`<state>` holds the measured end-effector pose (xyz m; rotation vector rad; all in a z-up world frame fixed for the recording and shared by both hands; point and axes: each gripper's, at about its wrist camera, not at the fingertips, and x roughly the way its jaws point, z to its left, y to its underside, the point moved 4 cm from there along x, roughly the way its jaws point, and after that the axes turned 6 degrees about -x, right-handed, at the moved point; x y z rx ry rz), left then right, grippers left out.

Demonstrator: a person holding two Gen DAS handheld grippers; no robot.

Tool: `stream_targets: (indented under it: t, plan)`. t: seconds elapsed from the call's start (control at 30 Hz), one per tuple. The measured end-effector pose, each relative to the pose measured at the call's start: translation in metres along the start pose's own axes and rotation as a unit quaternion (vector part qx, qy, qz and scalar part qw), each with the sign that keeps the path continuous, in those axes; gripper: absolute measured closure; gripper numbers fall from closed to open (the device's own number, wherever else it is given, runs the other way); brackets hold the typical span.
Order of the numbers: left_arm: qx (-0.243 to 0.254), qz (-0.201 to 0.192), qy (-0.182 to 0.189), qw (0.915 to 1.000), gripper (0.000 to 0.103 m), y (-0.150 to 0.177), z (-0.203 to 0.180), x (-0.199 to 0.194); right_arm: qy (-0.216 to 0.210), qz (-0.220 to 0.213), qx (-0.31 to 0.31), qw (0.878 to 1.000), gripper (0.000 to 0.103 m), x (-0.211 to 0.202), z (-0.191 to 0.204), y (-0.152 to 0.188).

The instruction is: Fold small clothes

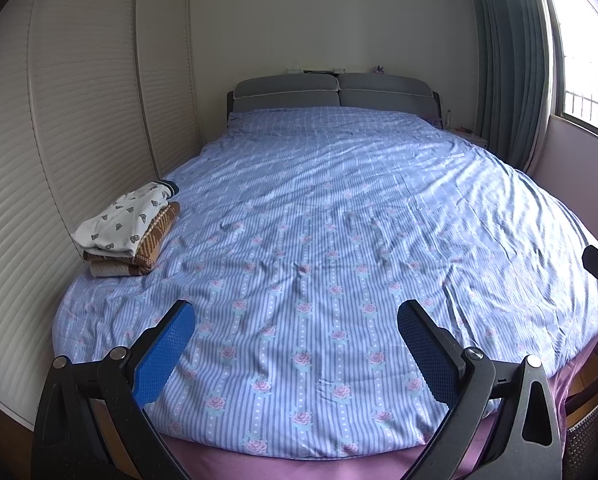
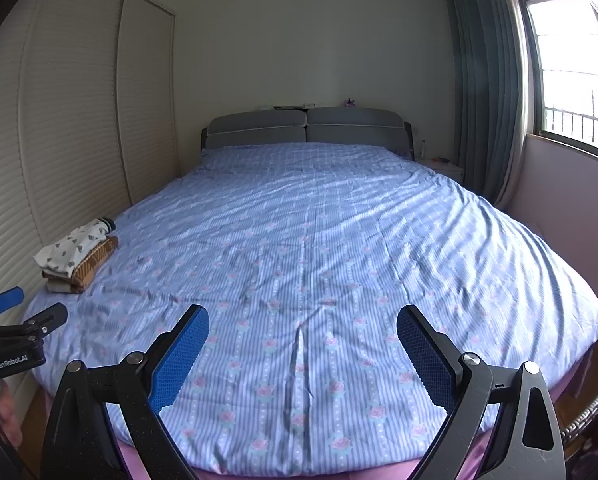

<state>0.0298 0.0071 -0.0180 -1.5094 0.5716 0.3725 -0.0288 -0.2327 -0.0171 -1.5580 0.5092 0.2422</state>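
Presently, both tools hover above the foot of the bed [image 1: 339, 208] and hold nothing. The left gripper [image 1: 297, 316] and the right gripper [image 2: 303, 320] each stand with jaws spread wide. The folded clothes [image 1: 125, 228] sit stacked near the bed's left edge, beside the louvred wardrobe doors [image 1: 79, 100]. No unfolded garment is visible. Judgement: the step in hand falls between items; the next move calls for fetching another garment, if one remains.

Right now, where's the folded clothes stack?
In both views the folded clothes stack sits at the bed's left edge, beside the louvred wardrobe doors.
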Motion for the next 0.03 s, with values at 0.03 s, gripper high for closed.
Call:
stream_targets:
  t: [0.03]
  plan:
    - [-0.002, 0.002, 0.000, 1.0000, 0.000, 0.0000, 0.0004, 0.0007, -0.001, 0.000, 0.000, 1.000, 0.007, 0.0000, -0.0004, -0.0003]
